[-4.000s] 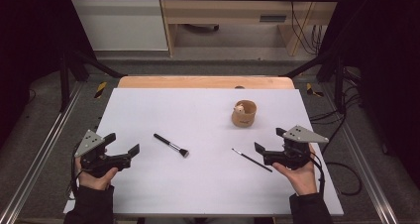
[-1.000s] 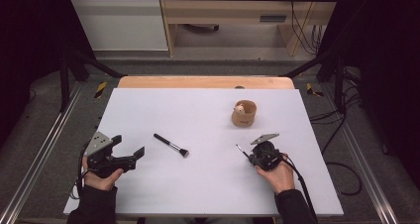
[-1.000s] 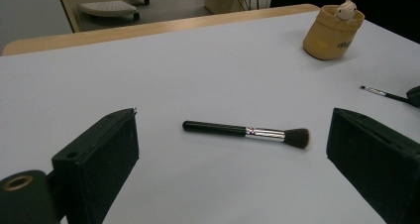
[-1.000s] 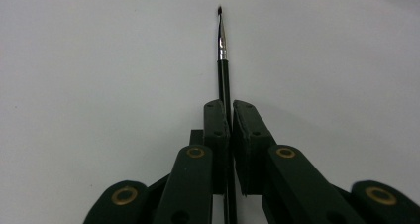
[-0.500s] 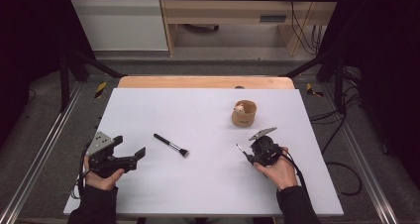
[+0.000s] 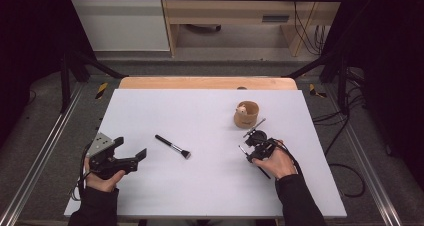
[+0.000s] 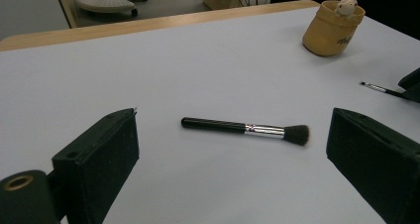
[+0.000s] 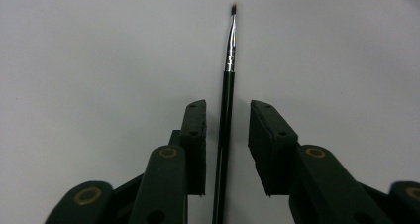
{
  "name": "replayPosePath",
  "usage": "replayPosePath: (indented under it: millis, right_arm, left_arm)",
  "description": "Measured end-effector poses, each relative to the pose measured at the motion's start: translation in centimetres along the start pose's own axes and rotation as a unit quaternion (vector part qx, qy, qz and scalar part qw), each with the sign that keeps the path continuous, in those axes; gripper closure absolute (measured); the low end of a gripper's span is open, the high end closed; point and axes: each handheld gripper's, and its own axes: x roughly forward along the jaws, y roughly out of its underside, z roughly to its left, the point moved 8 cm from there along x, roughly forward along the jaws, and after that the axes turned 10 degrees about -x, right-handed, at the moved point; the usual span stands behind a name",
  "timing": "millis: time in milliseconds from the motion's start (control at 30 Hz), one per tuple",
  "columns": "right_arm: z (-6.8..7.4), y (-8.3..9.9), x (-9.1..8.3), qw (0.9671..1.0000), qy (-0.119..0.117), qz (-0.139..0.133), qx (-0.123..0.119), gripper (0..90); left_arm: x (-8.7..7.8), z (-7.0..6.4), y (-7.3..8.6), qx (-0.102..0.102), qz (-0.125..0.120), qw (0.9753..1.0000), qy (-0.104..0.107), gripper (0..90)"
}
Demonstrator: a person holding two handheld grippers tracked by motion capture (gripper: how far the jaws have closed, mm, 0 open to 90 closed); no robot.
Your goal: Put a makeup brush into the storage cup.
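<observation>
Working across the high view from the left: my left gripper sits at the lower left of the frame with its jaws spread wide and nothing between them, pointed at the fat powder brush lying flat just left of centre. In the left gripper view that brush lies dead centre between the jaws but well ahead of them. It looks light, with a stiff black handle and soft bristles, so I'd take it by the handle, not the fluffy end.

Right of centre, my right gripper is down over the thin liner brush. In the right gripper view its jaws are partly closed, one on each side of the handle with a sliver of gap, not pinching yet. That thing is skinny, glossy and probably slippery, so I'd guess it could roll or twist. I'd clamp on the black shaft, not the metal ferrule.

Just above that gripper sits the little wooden cup.

The table is a smooth, pale, matte sheet with a wooden edge at the top. The room around it is dark, with framing and cables at the right.
</observation>
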Motion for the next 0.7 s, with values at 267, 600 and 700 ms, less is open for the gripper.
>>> replayPosePath:
  millis: [267, 600, 700]
  right_arm:
    - [0.01, 0.09, 0.38, 0.9996, -0.016, 0.021, 0.005, 76.4]
    - [0.26, -0.13, 0.59, 0.9987, 0.006, 0.044, -0.023, 85.5]
    - [0.29, -0.15, 0.59, 0.9989, 0.005, 0.044, -0.017, 85.7]
  left_arm:
    - [0.01, 0.02, 0.00, -0.001, 0.000, 1.0000, 0.000, 5.4]
    - [0.02, -0.08, 0.00, 0.002, 0.000, 1.0000, -0.001, 5.4]
    - [0.02, -0.06, 0.00, 0.001, 0.000, 1.0000, -0.001, 5.4]
